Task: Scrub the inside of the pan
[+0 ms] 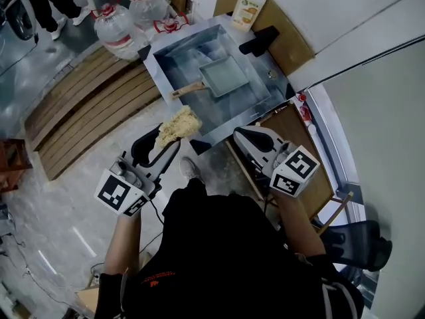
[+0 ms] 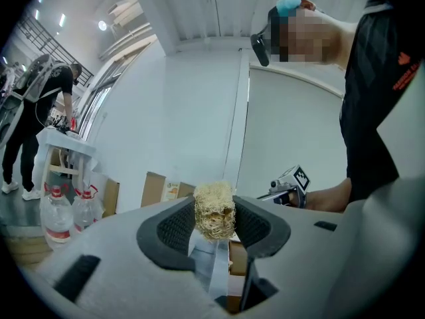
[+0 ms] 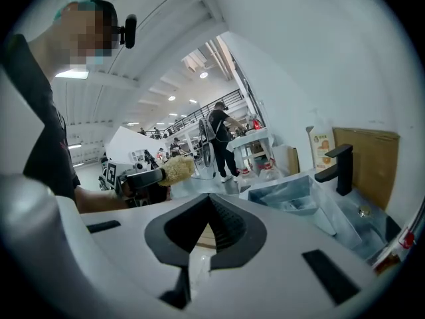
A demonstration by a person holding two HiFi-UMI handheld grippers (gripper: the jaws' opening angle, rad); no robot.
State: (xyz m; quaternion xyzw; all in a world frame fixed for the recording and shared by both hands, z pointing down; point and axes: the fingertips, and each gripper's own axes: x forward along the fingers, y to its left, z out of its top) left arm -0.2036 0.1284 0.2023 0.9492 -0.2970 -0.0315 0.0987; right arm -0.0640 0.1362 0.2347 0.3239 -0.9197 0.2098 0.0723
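Observation:
A grey rectangular pan (image 1: pixel 224 76) with a wooden handle lies in the metal sink (image 1: pixel 174 58). My left gripper (image 1: pixel 167 137) is shut on a straw-coloured loofah scrubber (image 1: pixel 178 124), held in the air in front of the sink's near edge. The scrubber (image 2: pixel 214 211) fills the gap between the dark pads in the left gripper view. My right gripper (image 1: pixel 242 137) hovers just right of it, near the sink's front corner. Its jaws (image 3: pixel 209 205) are closed on nothing. The scrubber (image 3: pixel 175 169) also shows in the right gripper view, to the left.
A black faucet (image 1: pixel 260 41) and a detergent bottle (image 1: pixel 249 6) stand behind the sink. Large water bottles (image 1: pixel 118 26) sit at its left, beside a slatted wooden platform (image 1: pixel 93 105). A wooden surface (image 1: pixel 295 135) lies at the right. People stand in the background.

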